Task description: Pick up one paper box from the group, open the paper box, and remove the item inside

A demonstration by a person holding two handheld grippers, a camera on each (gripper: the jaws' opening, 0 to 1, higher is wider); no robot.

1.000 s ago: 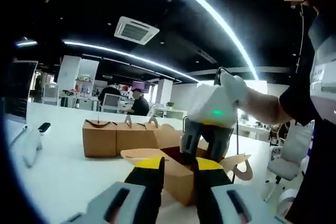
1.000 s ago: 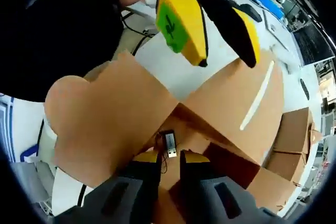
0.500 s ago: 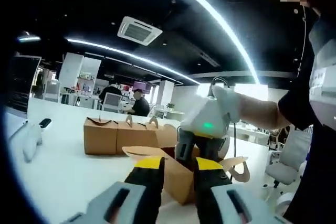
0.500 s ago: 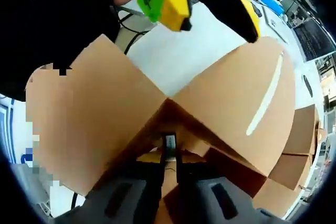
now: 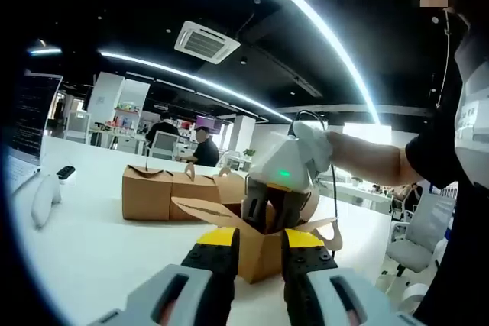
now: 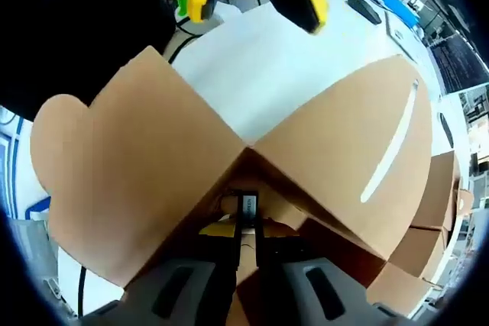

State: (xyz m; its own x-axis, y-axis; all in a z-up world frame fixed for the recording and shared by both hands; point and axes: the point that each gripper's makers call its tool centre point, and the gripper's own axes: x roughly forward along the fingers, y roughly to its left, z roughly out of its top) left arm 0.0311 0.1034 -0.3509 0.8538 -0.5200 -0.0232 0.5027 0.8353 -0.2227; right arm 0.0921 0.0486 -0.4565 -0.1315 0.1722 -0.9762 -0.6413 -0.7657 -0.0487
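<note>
Right gripper view: right tongs (image 6: 246, 228) clamped on small item (image 6: 247, 208) inside open paper box (image 6: 153, 158); left tongs (image 5: 256, 238) apart.

One open paper box (image 5: 256, 246) sits on the white bench (image 5: 92, 242), with one small black item (image 6: 246, 208) inside it. Behind the open box stands a row of three closed paper boxes (image 5: 179, 195). Two grippers: left gripper (image 5: 256, 243), right gripper (image 5: 263, 215). Two people sit far behind the row.
</note>
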